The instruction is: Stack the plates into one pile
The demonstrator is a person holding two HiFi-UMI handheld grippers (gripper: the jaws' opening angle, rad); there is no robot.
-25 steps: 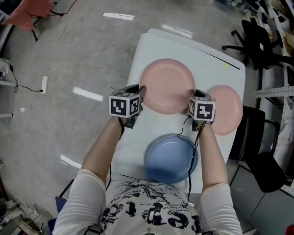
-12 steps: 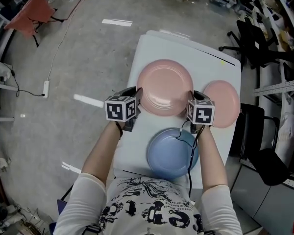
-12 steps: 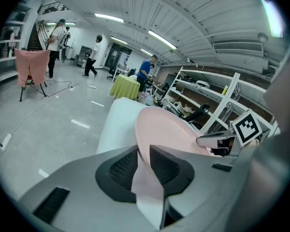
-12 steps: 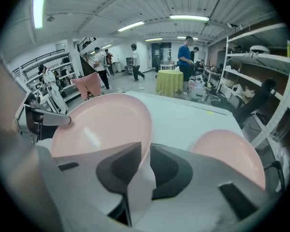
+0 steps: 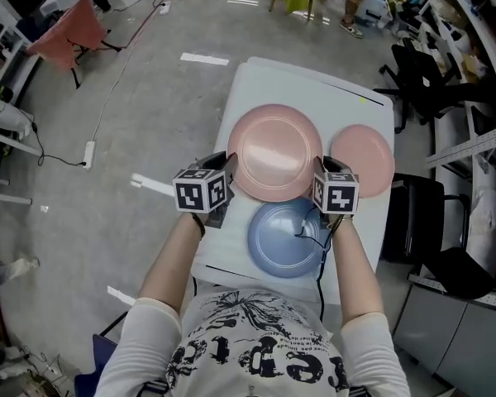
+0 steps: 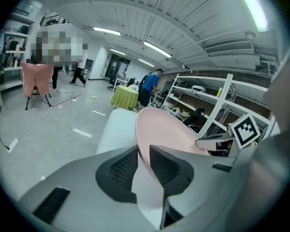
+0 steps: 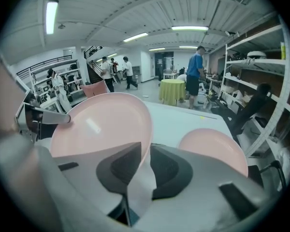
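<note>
Plate [image 5: 274, 151]: round, smooth, glossy pink

A white rectangular counter [image 5: 269, 81] stands on a grey floor [image 5: 149, 98]. A blue plate [image 5: 283, 240] lies flat at its near end, close to the near edge. A smaller pink plate [image 5: 368, 160] lies flat at the right edge, apart from the blue one. A small yellow mark [image 5: 363, 100] sits near the far right corner.

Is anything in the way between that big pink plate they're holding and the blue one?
Nothing solid. The blue plate lies bare, just nearer the person than the big pink plate; only the right gripper's thin cable hangs over it.
</note>
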